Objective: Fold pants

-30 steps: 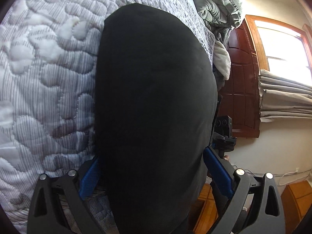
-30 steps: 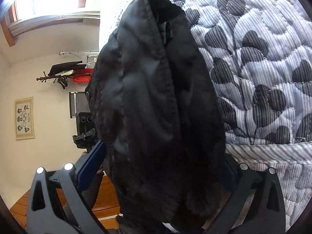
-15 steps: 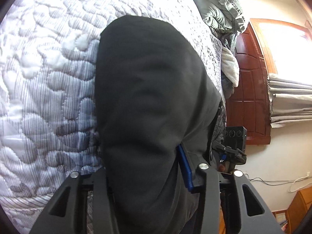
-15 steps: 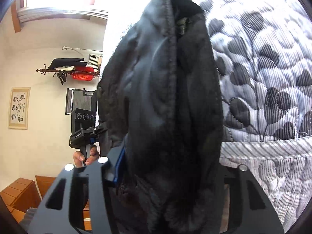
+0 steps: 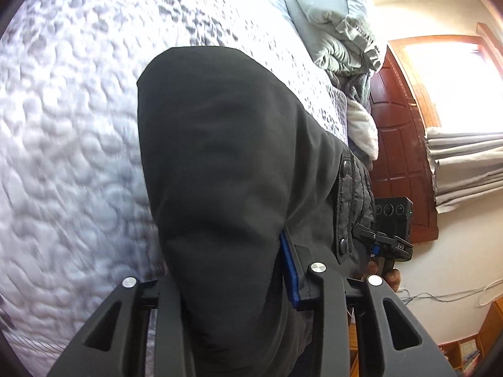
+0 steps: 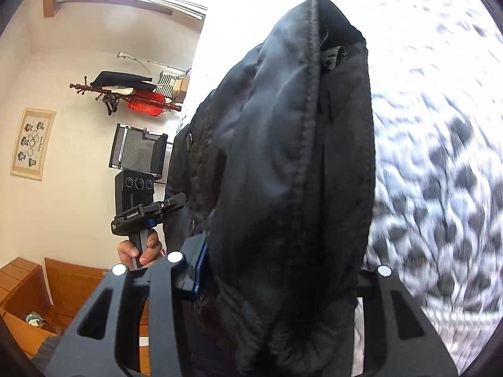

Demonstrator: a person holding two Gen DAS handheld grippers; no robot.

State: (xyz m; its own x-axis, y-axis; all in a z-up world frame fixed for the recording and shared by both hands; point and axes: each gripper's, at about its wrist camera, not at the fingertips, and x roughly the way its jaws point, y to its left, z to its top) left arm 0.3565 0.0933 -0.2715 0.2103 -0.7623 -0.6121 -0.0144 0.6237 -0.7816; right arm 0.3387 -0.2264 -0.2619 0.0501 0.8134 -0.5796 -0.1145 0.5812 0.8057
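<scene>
The black pants [image 5: 220, 163] fill the middle of the left wrist view and hang over the quilted bed. My left gripper [image 5: 232, 286] is shut on one end of them, the blue pad of one finger showing beside the cloth. In the right wrist view the pants [image 6: 298, 157] show a thick seam and a zipper tab. My right gripper [image 6: 279, 270] is shut on that end. Each gripper shows in the other's view, to the side: the right one [image 5: 389, 238] and the left one [image 6: 141, 207].
The grey-and-white quilted bedspread [image 5: 69, 125] lies under the pants, with a heart pattern on the right side [image 6: 440, 172]. A bundled grey duvet [image 5: 339, 40] sits at the bed's head by a dark wooden headboard [image 5: 399, 157]. Wooden furniture [image 6: 37, 289] stands beside the bed.
Both grippers closed on the pants between one second and half a second ago. Since then both have lifted and pulled back with the cloth; the bedspread is motion-blurred.
</scene>
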